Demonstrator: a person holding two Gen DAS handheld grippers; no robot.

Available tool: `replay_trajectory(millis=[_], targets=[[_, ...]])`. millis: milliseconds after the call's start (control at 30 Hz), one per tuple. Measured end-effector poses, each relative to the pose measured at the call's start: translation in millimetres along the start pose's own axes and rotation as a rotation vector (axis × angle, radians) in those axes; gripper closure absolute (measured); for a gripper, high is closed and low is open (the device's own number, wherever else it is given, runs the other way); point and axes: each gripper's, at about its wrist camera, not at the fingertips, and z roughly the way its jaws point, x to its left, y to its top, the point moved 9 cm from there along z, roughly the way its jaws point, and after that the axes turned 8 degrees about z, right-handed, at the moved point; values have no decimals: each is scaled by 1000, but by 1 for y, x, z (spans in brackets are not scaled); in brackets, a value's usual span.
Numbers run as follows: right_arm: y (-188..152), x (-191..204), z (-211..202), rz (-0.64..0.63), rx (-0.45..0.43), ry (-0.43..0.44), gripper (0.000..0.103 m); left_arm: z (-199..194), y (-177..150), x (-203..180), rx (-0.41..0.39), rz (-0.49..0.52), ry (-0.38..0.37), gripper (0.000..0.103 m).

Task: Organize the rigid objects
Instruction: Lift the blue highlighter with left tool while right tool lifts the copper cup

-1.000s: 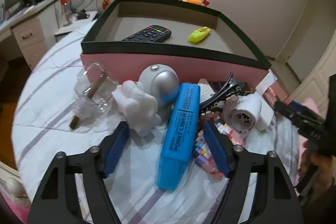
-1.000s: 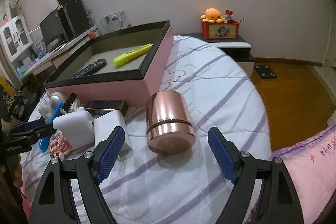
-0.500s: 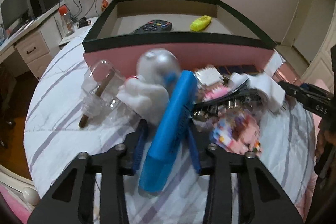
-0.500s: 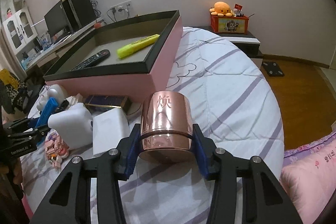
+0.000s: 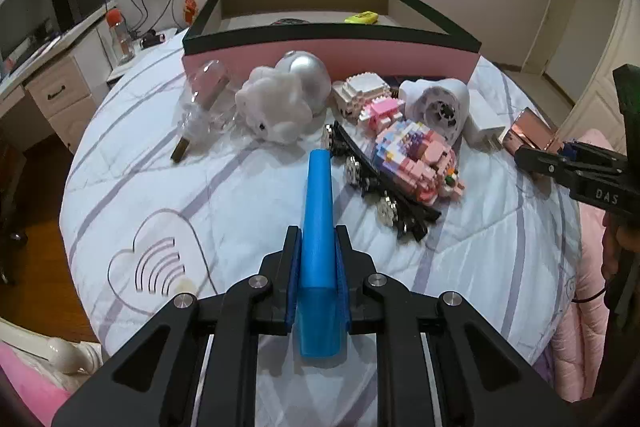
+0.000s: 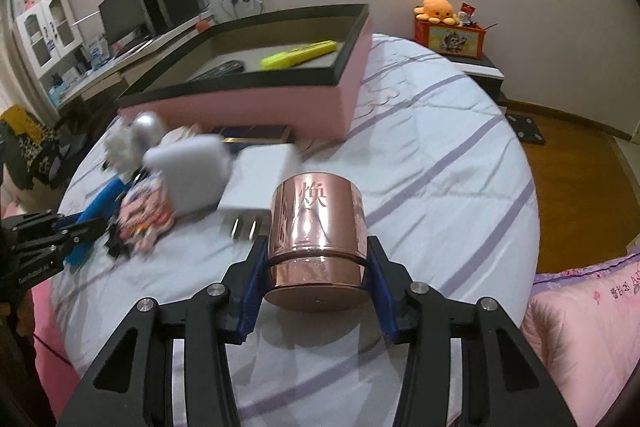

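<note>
Left wrist view. Left gripper (image 5: 318,269): jaws clamped on the blue highlighter (image 5: 318,227), gripped low on its barrel so the long end points ahead toward the pink box (image 5: 332,57); the hold looks meant for carrying it there. Jaws have just been closing, the highlighter between them. Loose items lie in a row just before the pink box: glass bottle (image 5: 206,99), white plush (image 5: 274,107), block models (image 5: 412,151), hair clips (image 5: 380,183). Yellow highlighter (image 5: 362,17) already inside the box.

Right wrist view. Right gripper (image 6: 316,267): jaws clamped on the copper canister (image 6: 316,231), taken across its round sides near the base, well short of the pink box (image 6: 348,83). White charger (image 6: 260,183) just beside the canister, on the box side.
</note>
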Motion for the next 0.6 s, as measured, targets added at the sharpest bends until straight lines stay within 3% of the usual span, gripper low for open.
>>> replay_trajectory(millis=[433,600], targets=[[5,3,10,11,-22,-17,55,9,10,2,-29,-38,26,89],[11,6,-2,18,-72,11,55,-5,17,2,-67,-60,-15,89]])
